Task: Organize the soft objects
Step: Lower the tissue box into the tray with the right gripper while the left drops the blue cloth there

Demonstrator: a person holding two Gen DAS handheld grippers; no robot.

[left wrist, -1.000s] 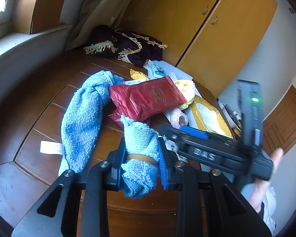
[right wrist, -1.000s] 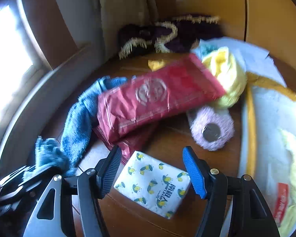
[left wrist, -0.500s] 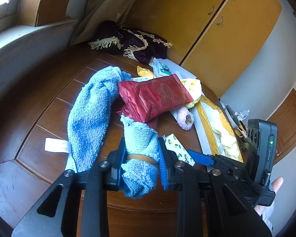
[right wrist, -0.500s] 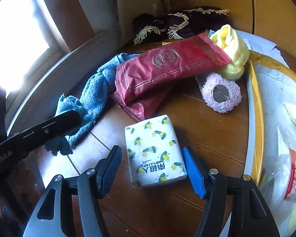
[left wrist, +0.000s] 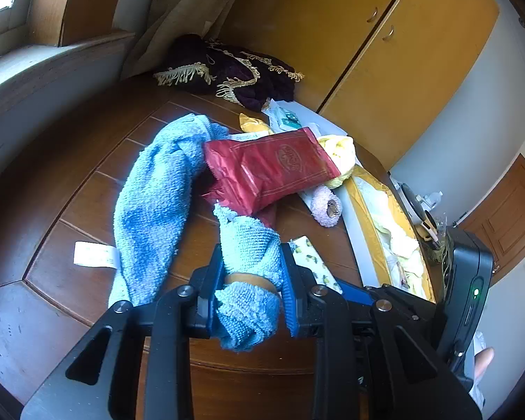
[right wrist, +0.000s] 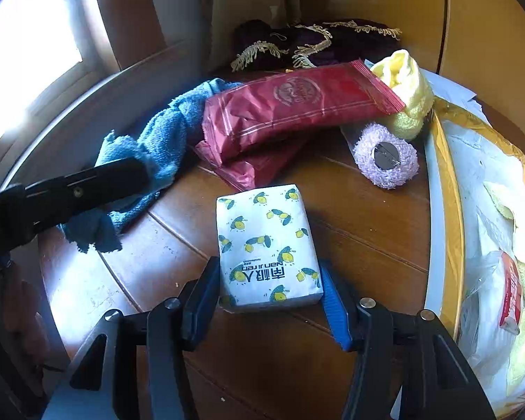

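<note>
My left gripper point(left wrist: 252, 290) is shut on a small light-blue rolled cloth point(left wrist: 250, 248) with a brown band, held just above the wooden table point(left wrist: 70, 161). One of its fingers point(right wrist: 87, 185) also shows in the right wrist view, with the cloth point(right wrist: 126, 147) at its tip. A white tissue pack point(right wrist: 266, 241) printed with lemons lies flat on the table. My right gripper point(right wrist: 268, 267) is open, one finger close along each side of the pack's near end. The pack point(left wrist: 309, 255) is half hidden behind the left fingers.
A large blue towel point(left wrist: 154, 206) lies to the left, with red foil packs point(right wrist: 297, 105) beside it. Behind these are a yellow cloth point(right wrist: 406, 87), a lilac fluffy roll point(right wrist: 385, 155) and a dark fringed cloth point(left wrist: 227, 70). A yellow-rimmed tray point(right wrist: 448, 210) of bags runs along the right.
My right gripper has come forward and down, so the tissue pack now sits between its fingers, which have narrowed a little. The left gripper keeps hold of the rolled cloth.
</note>
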